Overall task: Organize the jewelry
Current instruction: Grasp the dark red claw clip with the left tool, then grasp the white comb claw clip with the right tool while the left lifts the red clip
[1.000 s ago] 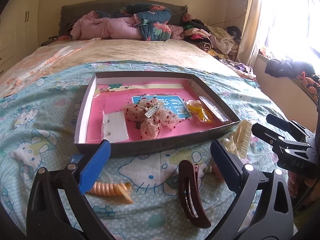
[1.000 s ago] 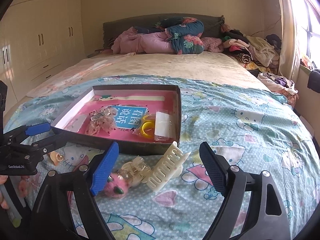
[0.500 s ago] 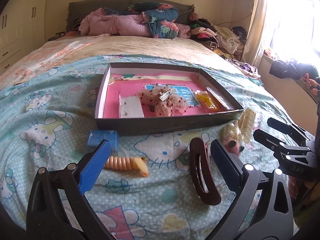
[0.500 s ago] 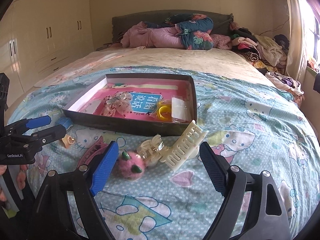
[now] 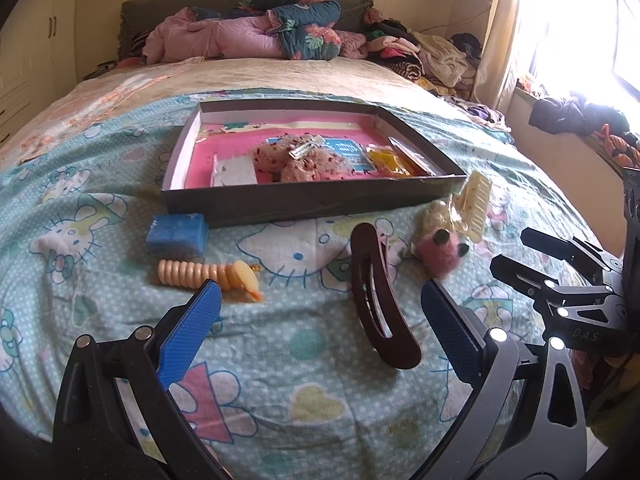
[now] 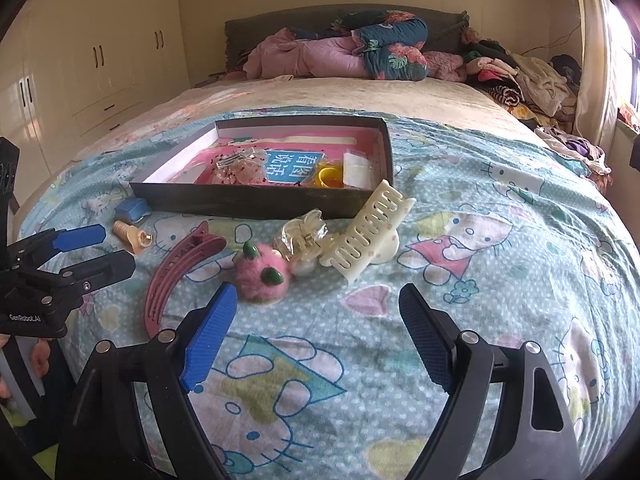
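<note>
Nearest the wide-open, empty left gripper (image 5: 320, 320): long curved dark-brown plastic hair clip (image 5: 378, 296), lengthwise away; right gripper (image 6: 316, 324) likewise agape, empty.

The left gripper (image 5: 320, 308) is held low and angled downward, its blue-padded jaws spread wide with nothing clamped between them. The right gripper (image 6: 316, 312) is held beside it at a like downward tilt, its jaws likewise set wide apart and empty. Fingers of a hand (image 6: 40, 356) are seen wrapped behind the left gripper's body.
</note>
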Action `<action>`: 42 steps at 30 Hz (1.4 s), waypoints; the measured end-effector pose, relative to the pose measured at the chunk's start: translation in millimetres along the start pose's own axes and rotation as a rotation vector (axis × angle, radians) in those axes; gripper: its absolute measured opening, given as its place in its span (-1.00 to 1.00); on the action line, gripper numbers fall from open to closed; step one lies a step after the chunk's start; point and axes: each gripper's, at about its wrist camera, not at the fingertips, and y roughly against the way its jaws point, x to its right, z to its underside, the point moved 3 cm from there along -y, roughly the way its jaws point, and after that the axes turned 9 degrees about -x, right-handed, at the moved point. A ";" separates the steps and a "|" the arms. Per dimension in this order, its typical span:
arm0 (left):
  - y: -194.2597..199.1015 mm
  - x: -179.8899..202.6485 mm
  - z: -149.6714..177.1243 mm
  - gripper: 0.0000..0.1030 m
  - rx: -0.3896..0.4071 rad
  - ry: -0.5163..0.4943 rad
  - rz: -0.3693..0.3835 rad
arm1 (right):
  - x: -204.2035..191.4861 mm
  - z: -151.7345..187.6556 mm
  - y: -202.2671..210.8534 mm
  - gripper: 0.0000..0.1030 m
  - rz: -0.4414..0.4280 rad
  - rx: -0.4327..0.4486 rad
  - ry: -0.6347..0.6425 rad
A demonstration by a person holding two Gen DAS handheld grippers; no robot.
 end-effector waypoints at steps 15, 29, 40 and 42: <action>-25.3 29.1 6.9 0.77 -0.066 -0.045 0.037 | 37.0 10.0 -6.6 0.56 0.023 -0.010 -0.077; -50.8 41.9 1.1 -0.19 -0.113 -0.074 0.043 | 54.0 -20.1 -28.8 0.51 -0.005 -0.004 -0.166; -46.8 38.9 1.3 -0.88 -0.098 -0.065 0.054 | 56.0 -48.8 -55.9 -0.07 -0.045 -0.060 -0.253; -46.0 39.4 0.7 -0.88 -0.093 -0.067 0.058 | 53.4 -50.0 -57.2 -0.18 -0.047 -0.065 -0.251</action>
